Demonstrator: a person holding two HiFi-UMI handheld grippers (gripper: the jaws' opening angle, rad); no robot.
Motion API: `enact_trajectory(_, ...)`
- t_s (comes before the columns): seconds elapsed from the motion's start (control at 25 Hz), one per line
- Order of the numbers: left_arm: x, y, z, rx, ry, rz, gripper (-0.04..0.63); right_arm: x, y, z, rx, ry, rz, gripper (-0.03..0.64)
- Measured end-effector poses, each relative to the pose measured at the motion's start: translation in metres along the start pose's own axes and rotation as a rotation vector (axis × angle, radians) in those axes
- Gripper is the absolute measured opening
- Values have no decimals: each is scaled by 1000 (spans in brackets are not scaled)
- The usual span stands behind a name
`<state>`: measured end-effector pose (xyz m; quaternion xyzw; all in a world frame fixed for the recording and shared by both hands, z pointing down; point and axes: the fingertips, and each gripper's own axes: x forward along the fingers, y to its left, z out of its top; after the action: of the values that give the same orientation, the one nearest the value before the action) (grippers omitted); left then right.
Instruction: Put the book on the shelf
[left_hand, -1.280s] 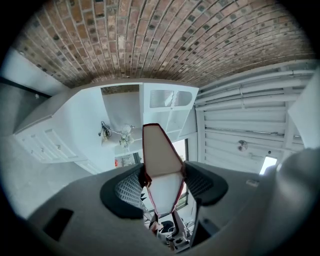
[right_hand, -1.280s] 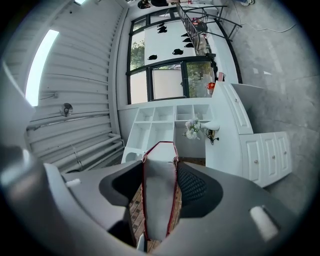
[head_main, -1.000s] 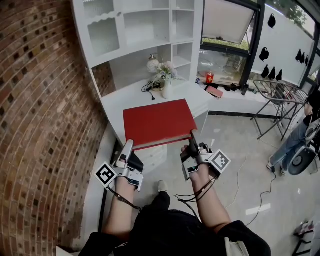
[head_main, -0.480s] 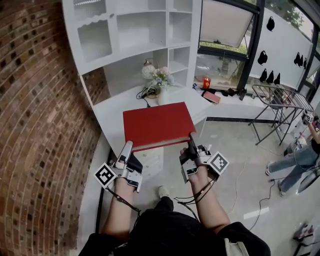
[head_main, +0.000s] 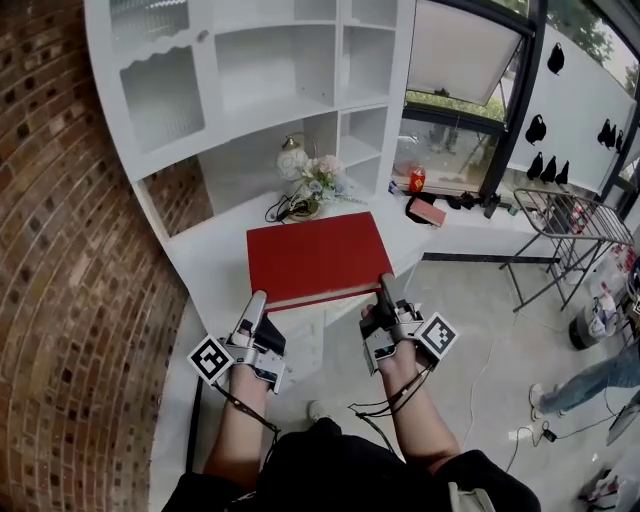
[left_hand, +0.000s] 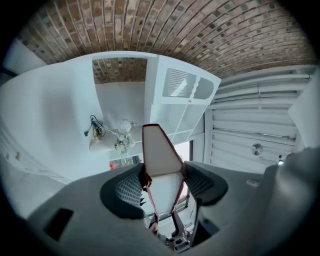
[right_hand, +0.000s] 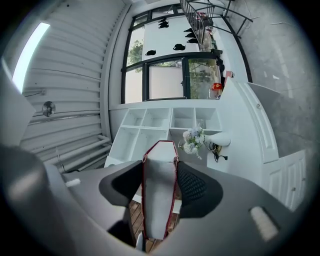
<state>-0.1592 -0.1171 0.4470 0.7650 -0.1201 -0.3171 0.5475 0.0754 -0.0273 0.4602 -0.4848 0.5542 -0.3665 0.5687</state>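
A large red hardcover book is held flat in the air in front of the white shelf unit. My left gripper is shut on its near left corner, and my right gripper is shut on its near right corner. Seen from the left gripper view, the book's white page edge runs between both dark pads. The right gripper view shows the same book clamped between its pads, with the open shelf compartments beyond. The book hovers over the white counter.
A vase of flowers and a dark cable sit on the counter under the shelves. A red can and a small box lie on the window ledge. A brick wall is on the left. A drying rack stands at right.
The view has tilted up, so more of the shelf unit shows. The book and both grippers keep their hold. A person at the right has moved toward the lower right.
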Motion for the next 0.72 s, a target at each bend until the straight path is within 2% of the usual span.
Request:
enact_trajectory(0.24,74,37,40,-21,-19,15,255,92,-25,28,-12,28,-19,223)
enact_trajectory(0.48,137,65,80,-8,-43,21,255,175,-47,47,-9,63,-18,224)
enact_trajectory(0.72,172,84,100,3,-49,22,255,223,-61,59,-5,76,-5,224)
